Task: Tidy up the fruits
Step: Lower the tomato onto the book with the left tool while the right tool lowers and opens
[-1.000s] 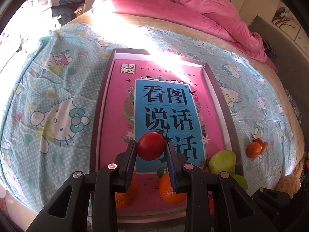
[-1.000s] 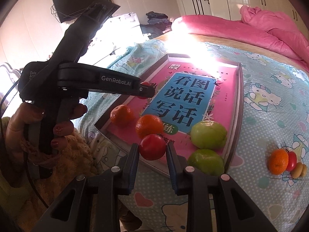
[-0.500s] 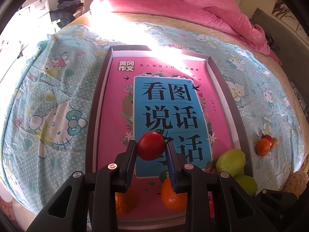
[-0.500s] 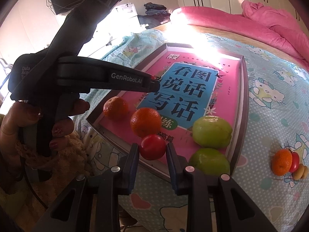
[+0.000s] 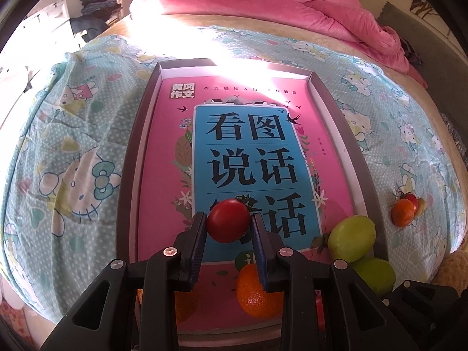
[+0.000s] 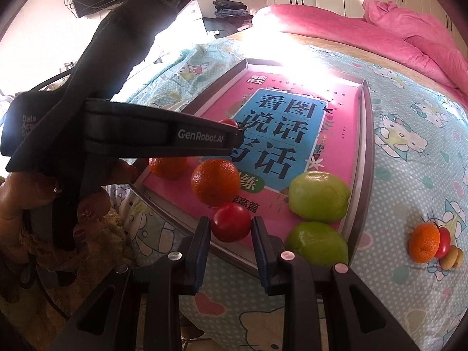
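My left gripper [image 5: 229, 225] is shut on a red tomato [image 5: 229, 223], held above the near part of a grey tray [image 5: 128, 158] lined with a pink and blue book cover. My right gripper [image 6: 231, 225] is shut on a second red tomato [image 6: 231, 222] over the tray's near rim [image 6: 175, 204]. On the tray lie two oranges [image 6: 215, 181] [image 6: 168, 168] and two green fruits [image 6: 318, 196] [image 6: 317, 242]. In the right wrist view the left gripper's body [image 6: 131, 137], held by a hand [image 6: 17, 199], crosses above the tray with its tomato [image 6: 229, 122] just showing.
An orange, a small red tomato and a tan fruit [image 6: 433, 242] lie together on the cartoon-print bedsheet [image 5: 73, 152] right of the tray. A pink duvet [image 5: 292, 3] is heaped at the far end of the bed. The bed's near edge drops off under my right gripper.
Both views have crept nearer the tray and tipped slightly, so it looms larger. Each gripper still holds its tomato the same way.
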The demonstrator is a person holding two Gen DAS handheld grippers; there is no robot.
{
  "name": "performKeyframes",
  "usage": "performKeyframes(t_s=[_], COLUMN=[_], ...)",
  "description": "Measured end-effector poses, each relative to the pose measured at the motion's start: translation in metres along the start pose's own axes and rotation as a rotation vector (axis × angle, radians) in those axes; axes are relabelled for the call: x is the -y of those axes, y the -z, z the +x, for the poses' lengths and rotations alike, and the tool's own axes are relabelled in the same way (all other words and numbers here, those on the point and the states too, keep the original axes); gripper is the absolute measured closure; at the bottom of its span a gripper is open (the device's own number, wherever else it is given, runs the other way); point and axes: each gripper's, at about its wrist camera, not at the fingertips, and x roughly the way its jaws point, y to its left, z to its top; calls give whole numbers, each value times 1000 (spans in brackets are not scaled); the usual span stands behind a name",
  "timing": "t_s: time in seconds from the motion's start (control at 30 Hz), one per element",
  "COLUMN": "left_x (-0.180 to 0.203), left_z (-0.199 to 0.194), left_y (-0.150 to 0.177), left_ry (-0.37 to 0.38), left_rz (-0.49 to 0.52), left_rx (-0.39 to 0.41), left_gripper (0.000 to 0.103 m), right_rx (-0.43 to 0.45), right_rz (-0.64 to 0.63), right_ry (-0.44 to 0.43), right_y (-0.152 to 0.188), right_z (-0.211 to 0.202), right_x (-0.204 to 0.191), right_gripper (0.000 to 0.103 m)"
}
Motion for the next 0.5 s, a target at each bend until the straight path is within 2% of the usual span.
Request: performKeyframes(t_s=[0.5], left_x=[4], left_z=[7], left_y=[3], left_ry=[-11], left_rz=[12], left_rx=[-26], left_gripper=[71], right_rx=[-15], right_rz=[-18], right_ry=[59], right_y=[-2], right_z=[2], right_x=[-2], right_gripper=[74])
